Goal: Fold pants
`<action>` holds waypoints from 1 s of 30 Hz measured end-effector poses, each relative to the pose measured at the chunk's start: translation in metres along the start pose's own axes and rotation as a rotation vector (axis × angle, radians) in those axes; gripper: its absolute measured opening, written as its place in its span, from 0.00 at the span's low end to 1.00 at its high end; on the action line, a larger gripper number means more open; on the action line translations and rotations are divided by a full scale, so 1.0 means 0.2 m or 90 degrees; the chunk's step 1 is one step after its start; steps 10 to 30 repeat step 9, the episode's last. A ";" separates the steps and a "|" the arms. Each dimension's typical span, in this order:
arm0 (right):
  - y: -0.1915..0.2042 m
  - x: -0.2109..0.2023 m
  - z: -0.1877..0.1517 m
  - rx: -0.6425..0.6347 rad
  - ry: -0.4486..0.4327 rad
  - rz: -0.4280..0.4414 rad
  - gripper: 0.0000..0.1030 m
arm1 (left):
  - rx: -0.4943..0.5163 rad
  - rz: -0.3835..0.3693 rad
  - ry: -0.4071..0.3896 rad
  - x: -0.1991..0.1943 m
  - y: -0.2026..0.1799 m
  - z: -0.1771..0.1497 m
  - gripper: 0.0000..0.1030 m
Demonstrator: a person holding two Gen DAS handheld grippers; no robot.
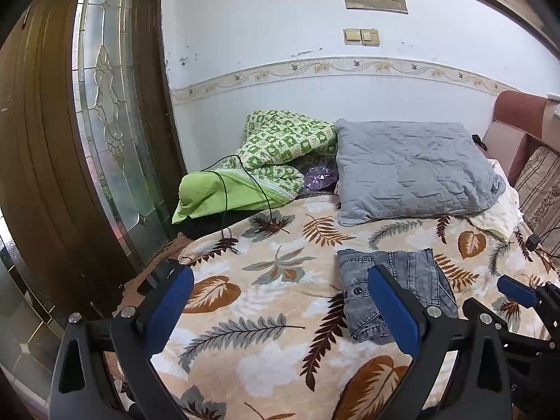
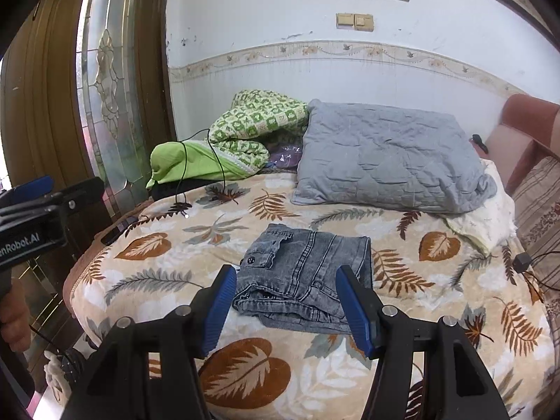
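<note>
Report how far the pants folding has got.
Done, by the look of it: the grey washed-denim pants lie as a compact folded bundle on the leaf-patterned beige blanket. In hand: nothing. The left gripper stands wide open over bare blanket, and the right gripper is open, its blue pads clear of the denim. Left: at most tidying the bundle's uneven near edge.

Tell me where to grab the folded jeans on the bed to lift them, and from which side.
Grip the jeans at the stacked near edge, coming from the foot of the bed where the right gripper hangs, jaws open. All the layers end there in one thick lip, so one pinch likely catches the whole bundle. The far edge lies flat on the blanket.
</note>
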State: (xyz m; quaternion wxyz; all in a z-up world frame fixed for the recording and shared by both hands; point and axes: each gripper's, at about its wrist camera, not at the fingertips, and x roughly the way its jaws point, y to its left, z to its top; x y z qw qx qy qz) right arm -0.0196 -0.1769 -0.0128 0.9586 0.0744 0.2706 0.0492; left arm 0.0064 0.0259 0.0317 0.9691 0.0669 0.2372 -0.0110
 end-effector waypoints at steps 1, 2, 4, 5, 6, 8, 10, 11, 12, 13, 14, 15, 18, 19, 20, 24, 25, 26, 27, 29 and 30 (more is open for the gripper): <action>0.00 0.01 0.00 0.000 0.002 0.001 0.61 | 0.000 -0.001 0.002 0.01 0.00 0.00 0.97; 0.00 0.02 -0.01 0.000 0.004 0.002 0.61 | -0.001 -0.001 0.002 0.01 0.00 0.00 0.97; 0.00 0.03 -0.01 0.001 0.007 0.002 0.61 | -0.003 0.000 0.001 0.01 0.00 -0.01 0.97; 0.00 0.03 -0.01 0.002 0.008 0.003 0.61 | -0.004 -0.003 0.001 0.01 0.00 -0.01 0.97; 0.00 0.04 -0.01 0.006 0.009 0.006 0.61 | -0.006 -0.006 0.001 0.02 0.00 -0.01 0.97; -0.02 0.05 -0.01 0.012 0.011 0.008 0.61 | -0.010 -0.010 0.001 0.03 0.01 -0.01 0.97; -0.03 0.06 -0.01 0.013 0.013 0.005 0.61 | -0.010 -0.009 0.004 0.04 0.01 -0.01 0.97; -0.03 0.06 -0.01 0.013 0.013 0.005 0.61 | -0.010 -0.009 0.004 0.04 0.01 -0.01 0.97; -0.03 0.06 -0.01 0.013 0.013 0.005 0.61 | -0.010 -0.009 0.004 0.04 0.01 -0.01 0.97; -0.03 0.06 -0.01 0.013 0.013 0.005 0.61 | -0.010 -0.009 0.004 0.04 0.01 -0.01 0.97; -0.03 0.06 -0.01 0.013 0.013 0.005 0.61 | -0.010 -0.009 0.004 0.04 0.01 -0.01 0.97; -0.03 0.06 -0.01 0.013 0.013 0.005 0.61 | -0.010 -0.009 0.004 0.04 0.01 -0.01 0.97; -0.03 0.06 -0.01 0.013 0.013 0.005 0.61 | -0.010 -0.009 0.004 0.04 0.01 -0.01 0.97; -0.03 0.06 -0.01 0.013 0.013 0.005 0.61 | -0.010 -0.009 0.004 0.04 0.01 -0.01 0.97; -0.03 0.06 -0.01 0.013 0.013 0.005 0.61 | -0.010 -0.009 0.004 0.04 0.01 -0.01 0.97; -0.03 0.06 -0.01 0.013 0.013 0.005 0.61 | -0.010 -0.009 0.004 0.04 0.01 -0.01 0.97; -0.03 0.06 -0.01 0.013 0.013 0.005 0.61 | -0.010 -0.009 0.004 0.04 0.01 -0.01 0.97; -0.03 0.06 -0.01 0.013 0.013 0.005 0.61 | -0.010 -0.009 0.004 0.04 0.01 -0.01 0.97; -0.03 0.06 -0.01 0.013 0.013 0.005 0.61 | -0.010 -0.009 0.004 0.04 0.01 -0.01 0.97; -0.03 0.06 -0.01 0.013 0.013 0.005 0.61 | -0.010 -0.009 0.004 0.04 0.01 -0.01 0.97; -0.03 0.06 -0.01 0.013 0.013 0.005 0.61 | -0.010 -0.009 0.004 0.04 0.01 -0.01 0.97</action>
